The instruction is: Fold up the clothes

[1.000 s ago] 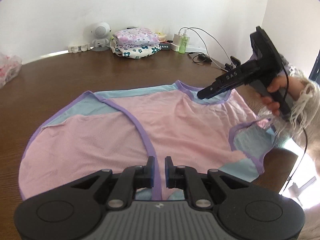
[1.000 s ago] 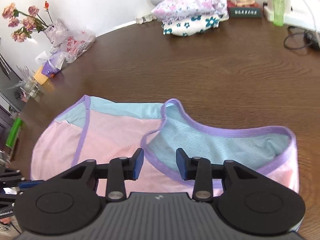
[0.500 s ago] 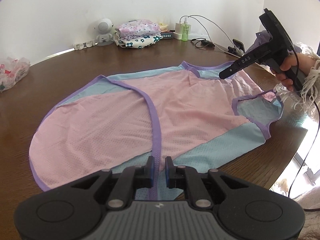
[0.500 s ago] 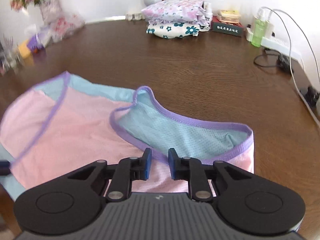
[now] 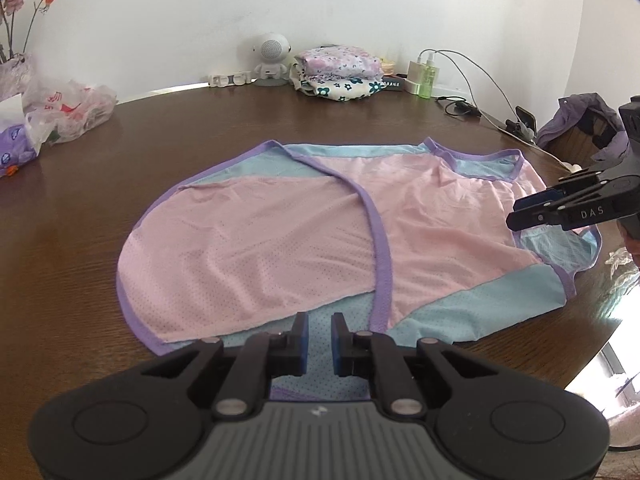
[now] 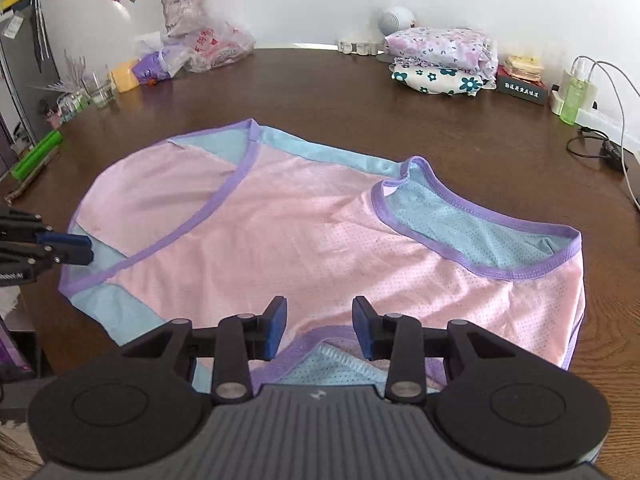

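Both tools gape empty, left tool (image 5: 319,338) narrowly, right tool (image 6: 320,328) wider, seemingly hiding garment (image 6: 304,240) edges.

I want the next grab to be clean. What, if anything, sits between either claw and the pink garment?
Nothing visible does. The left claw and the right claw both hover open directly over the pink garment, with only air between their fingers and the cloth.

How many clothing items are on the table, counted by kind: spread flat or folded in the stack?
Spread flat: 1, the pink mesh garment.
Folded in the stack at the back: 2 told apart, the lilac floral piece on the white piece with teal flowers; any more are hidden.
Total: 3
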A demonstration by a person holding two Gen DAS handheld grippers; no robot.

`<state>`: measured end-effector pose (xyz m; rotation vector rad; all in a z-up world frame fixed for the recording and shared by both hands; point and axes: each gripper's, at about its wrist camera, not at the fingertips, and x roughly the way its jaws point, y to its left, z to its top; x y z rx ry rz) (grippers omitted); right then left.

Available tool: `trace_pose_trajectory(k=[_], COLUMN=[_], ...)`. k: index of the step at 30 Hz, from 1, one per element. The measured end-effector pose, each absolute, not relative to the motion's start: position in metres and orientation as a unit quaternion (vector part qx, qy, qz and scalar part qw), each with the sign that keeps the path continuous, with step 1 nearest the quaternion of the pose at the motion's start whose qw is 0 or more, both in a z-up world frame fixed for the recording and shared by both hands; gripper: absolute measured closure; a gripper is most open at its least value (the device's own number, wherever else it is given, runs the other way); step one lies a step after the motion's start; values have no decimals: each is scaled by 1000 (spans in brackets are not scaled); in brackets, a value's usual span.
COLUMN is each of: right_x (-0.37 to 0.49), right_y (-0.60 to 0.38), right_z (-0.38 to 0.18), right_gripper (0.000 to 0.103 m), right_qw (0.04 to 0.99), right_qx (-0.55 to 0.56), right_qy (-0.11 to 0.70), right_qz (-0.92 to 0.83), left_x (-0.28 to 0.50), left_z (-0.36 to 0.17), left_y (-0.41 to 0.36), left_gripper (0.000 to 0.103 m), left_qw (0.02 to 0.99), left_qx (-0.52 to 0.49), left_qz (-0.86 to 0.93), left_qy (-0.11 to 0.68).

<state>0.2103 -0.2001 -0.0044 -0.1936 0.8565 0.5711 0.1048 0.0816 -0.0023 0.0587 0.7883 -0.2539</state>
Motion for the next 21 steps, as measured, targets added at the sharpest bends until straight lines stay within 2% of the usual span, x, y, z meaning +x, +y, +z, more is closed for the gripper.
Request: trace_pose_trajectory(k=[1, 4, 7, 9, 12, 16, 19, 21], right_x=[210, 206, 204, 205, 205, 205, 212, 214], right_y=[-202, -210, -223, -236, -268, -304, -325, -329], right_z=[-7, -10, -11, -8, 5, 13, 9, 3], right_gripper=[80, 90, 91, 91, 88, 71, 60, 59], right_qw=[865, 865, 869, 870, 881, 907, 907, 903], right_qx=[-97, -114, -123, -90, -9, -5, 17, 21], right_qy=[411, 416, 419, 428, 420, 402, 411, 421], right_qz=[270, 257, 234, 229, 216, 126, 89, 84], left_x=[105, 104, 103, 103, 102, 102, 102, 101], left_z=[-4, -5, -5, -5, -5, -5, -5, -5], left_y=[83, 84, 85, 83, 81, 82, 81, 80], left_gripper=[93, 93, 93, 93, 93, 92, 84, 83], left_qw=[915, 916, 917, 918, 919, 919, 919, 919], left_qx=[29, 21, 17, 22, 29, 28, 23, 24], left_qz=[-121, -118, -115, -113, -110, -110, -115, -117], left_qy=[385, 384, 382, 381, 378, 377, 377, 377])
